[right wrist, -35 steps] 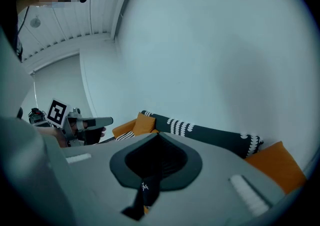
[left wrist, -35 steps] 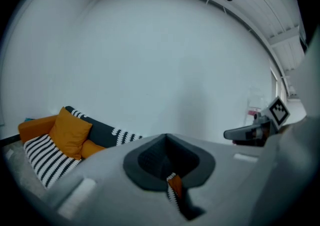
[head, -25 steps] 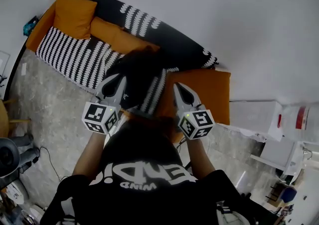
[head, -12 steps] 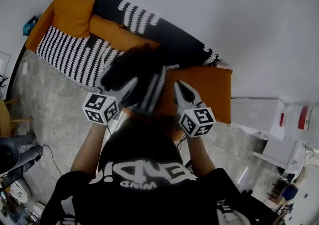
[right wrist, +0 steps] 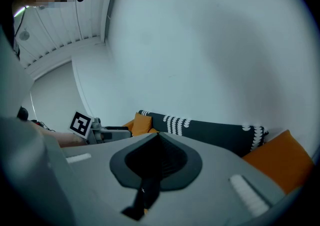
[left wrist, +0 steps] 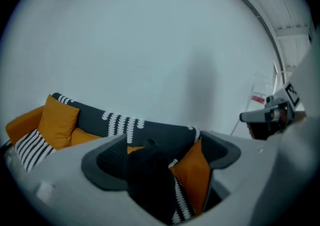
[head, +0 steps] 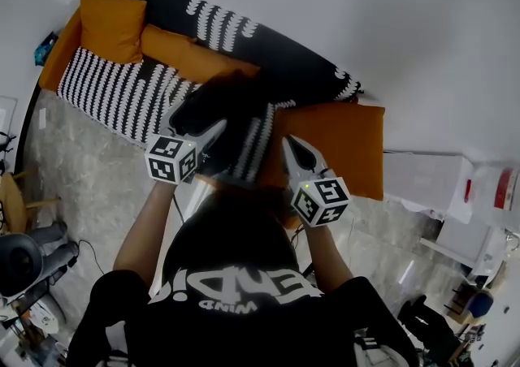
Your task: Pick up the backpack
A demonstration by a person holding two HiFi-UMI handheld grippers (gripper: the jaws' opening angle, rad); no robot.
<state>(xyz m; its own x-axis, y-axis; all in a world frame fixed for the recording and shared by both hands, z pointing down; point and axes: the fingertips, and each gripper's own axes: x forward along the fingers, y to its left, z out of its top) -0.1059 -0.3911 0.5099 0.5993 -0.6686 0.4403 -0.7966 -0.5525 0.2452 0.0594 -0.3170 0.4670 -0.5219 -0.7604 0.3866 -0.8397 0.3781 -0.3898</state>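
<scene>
A black backpack lies on the striped seat of the sofa, against the backrest. My left gripper is at its near edge. Its jaws have just been opening and stand wide. In the left gripper view the backpack shows as a dark mass in the gap of the left gripper, and neither pad presses on it. My right gripper is beside the backpack, over the orange cushion. The right gripper is shut on a black strap that hangs below the pads.
The sofa stands along a white wall, with two orange cushions at its left end. White storage boxes are on the floor to the right. A fan and cables sit on the marble floor at the left.
The left gripper's jaws went from shut to wide open, and that hand moved forward toward the sofa. The right gripper stayed shut and shifted only slightly.
</scene>
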